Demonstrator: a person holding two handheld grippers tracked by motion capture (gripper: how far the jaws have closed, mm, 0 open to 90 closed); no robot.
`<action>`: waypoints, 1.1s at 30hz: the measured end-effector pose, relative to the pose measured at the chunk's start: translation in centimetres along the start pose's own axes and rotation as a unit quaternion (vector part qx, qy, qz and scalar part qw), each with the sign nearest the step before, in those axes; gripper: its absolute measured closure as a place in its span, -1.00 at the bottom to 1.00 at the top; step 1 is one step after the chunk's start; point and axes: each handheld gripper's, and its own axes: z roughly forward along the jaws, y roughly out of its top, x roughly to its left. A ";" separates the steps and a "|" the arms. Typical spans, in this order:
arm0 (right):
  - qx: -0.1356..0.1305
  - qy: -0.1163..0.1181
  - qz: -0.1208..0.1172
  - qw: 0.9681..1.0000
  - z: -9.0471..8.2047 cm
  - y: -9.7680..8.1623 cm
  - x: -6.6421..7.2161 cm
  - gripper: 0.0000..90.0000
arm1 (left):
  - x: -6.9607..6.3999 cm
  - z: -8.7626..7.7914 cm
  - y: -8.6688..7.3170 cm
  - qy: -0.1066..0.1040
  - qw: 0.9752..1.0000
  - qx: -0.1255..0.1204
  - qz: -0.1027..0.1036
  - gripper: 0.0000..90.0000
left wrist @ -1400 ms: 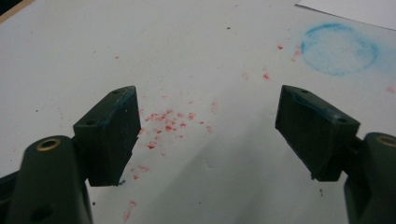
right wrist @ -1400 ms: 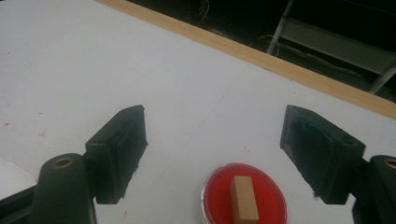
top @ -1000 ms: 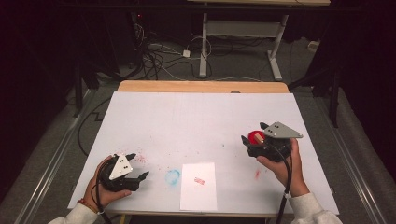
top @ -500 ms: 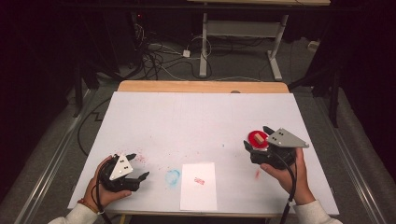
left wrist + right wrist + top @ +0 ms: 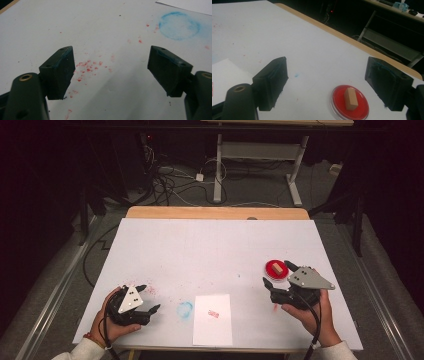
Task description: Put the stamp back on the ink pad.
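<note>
The red dish [image 5: 276, 269] w/ its wooden block [image 5: 274, 268] is now set down on the table [image 5: 215, 250], released since 0.5 s ago, and the right gripper [image 5: 276, 274] is drawn back just behind it, jaws spread wide, nothing held. The left gripper [image 5: 146, 298] is kept at the near left, jaws wide, over red specks [image 5: 87, 67]. A paper [image 5: 213, 319] w/ a red mark is seen between the grippers, blue ring [image 5: 184, 309] beside it.
</note>
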 end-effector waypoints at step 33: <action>0.014 -0.017 -0.032 0.999 -1.6 -4.9 -0.3 -0.58 | -0.3 0.2 0.4 -0.003 1.000 -0.003 0.003 -0.54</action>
